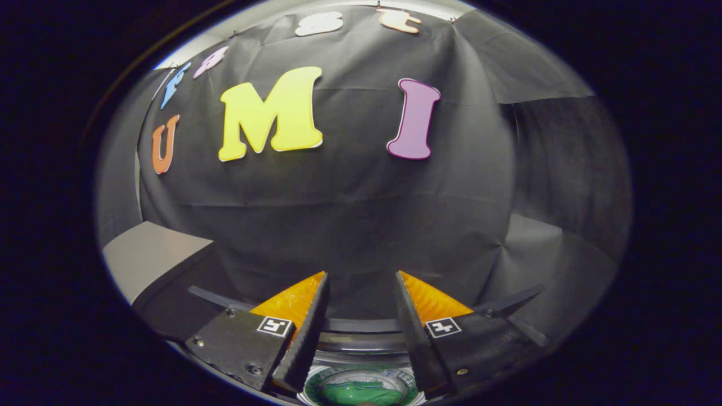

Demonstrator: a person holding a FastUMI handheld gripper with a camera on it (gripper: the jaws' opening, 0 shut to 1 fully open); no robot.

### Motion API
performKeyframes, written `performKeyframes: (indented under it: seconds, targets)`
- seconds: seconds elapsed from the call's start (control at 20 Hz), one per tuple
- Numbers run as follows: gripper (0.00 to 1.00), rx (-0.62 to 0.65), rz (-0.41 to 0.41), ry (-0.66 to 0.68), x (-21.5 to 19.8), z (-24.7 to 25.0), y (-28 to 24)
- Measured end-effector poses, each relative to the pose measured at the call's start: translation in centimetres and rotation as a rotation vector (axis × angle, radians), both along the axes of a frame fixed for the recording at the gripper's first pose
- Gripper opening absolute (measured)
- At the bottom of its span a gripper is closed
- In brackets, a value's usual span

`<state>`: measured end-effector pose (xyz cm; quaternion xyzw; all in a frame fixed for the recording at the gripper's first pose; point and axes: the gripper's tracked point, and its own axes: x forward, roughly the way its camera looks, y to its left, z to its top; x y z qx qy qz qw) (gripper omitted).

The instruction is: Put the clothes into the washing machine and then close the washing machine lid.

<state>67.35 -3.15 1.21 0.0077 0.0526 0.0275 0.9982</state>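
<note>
My gripper (pixel 361 282) is open, its two fingers spread apart with nothing between them. Below and between the finger bases I look down on a round washing machine opening (pixel 361 389) with a pale rim. Something green (pixel 361 393), apparently cloth, lies inside the drum. A dark curved band (pixel 361 326), seemingly the machine's top or raised lid edge, runs across just beyond the fingers. The gripper hangs above the machine and touches nothing.
A black cloth wall (pixel 350 214) hangs close ahead, beyond the fingers. To the left of the fingers stands a grey flat-topped block (pixel 152 254) with a dark side face. Thin dark bars (pixel 507 301) stick out on either side of the finger bases.
</note>
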Motion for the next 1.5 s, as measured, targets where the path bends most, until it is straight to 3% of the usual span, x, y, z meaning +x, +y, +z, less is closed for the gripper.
performKeyframes:
  seconds: [0.4, 1.5]
  targets:
    - [0.72, 0.0, -0.007, -0.019, -2.7, -1.4, 0.0]
    - [0.77, 0.01, -0.032, 0.1, -10.1, -7.4, -1.2]
